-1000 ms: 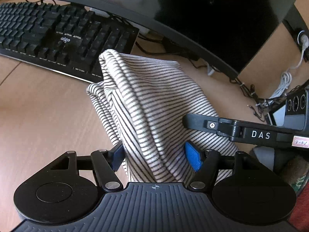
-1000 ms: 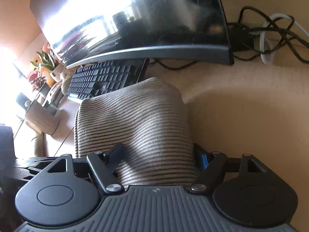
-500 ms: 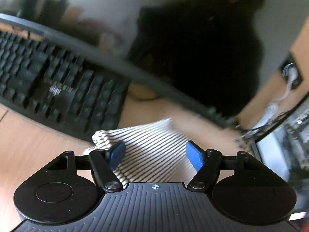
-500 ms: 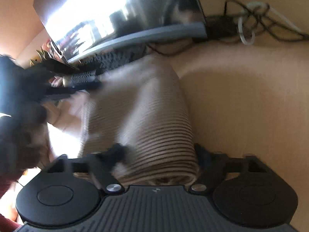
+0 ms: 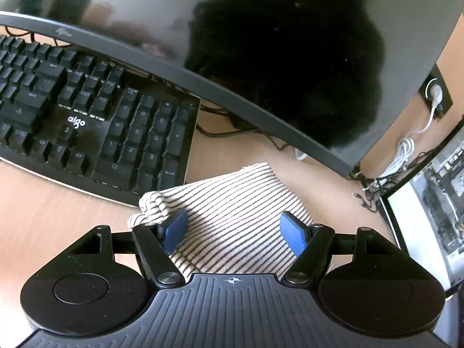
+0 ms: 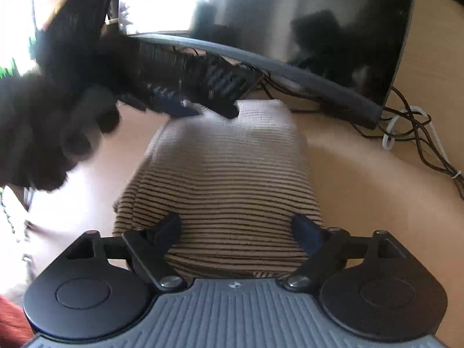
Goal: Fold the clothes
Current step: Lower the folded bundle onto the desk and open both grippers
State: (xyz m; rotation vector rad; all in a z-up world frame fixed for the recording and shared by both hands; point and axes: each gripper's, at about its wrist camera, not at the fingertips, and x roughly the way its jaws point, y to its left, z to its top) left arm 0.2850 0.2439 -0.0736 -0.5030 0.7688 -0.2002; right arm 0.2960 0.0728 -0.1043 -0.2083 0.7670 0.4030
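Both the left gripper (image 5: 233, 229) and right gripper (image 6: 236, 230) gape wide over the folded striped shirt (image 6: 220, 179), so a bump could mess it up.

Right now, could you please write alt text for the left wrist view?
A folded striped garment lies on a wooden desk between the open blue-padded fingers of the left gripper. A black keyboard and a dark curved monitor sit behind it.

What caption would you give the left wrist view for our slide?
Open left gripper over a folded striped garment on a wooden desk, beside a black keyboard and curved monitor.
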